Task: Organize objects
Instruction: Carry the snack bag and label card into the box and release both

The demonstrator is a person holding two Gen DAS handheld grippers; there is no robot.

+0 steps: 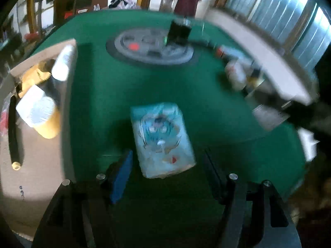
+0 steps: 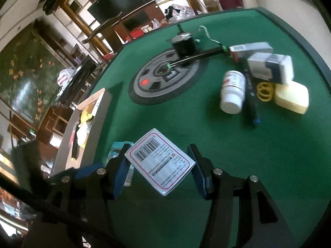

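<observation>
Tissue pack (image 1: 162, 140) lies flat on desk (image 1: 103, 103) between wide left hand-held gripper (image 1: 167, 161) fingers, long axis near-to-far; right hand-held gripper (image 2: 159, 165) grips a barcode box (image 2: 160, 162)

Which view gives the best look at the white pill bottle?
The right wrist view: the white pill bottle lies on its side on the green table, fairly sharp and unobstructed. In the left wrist view it is only a motion-blurred white shape at the right.
</observation>
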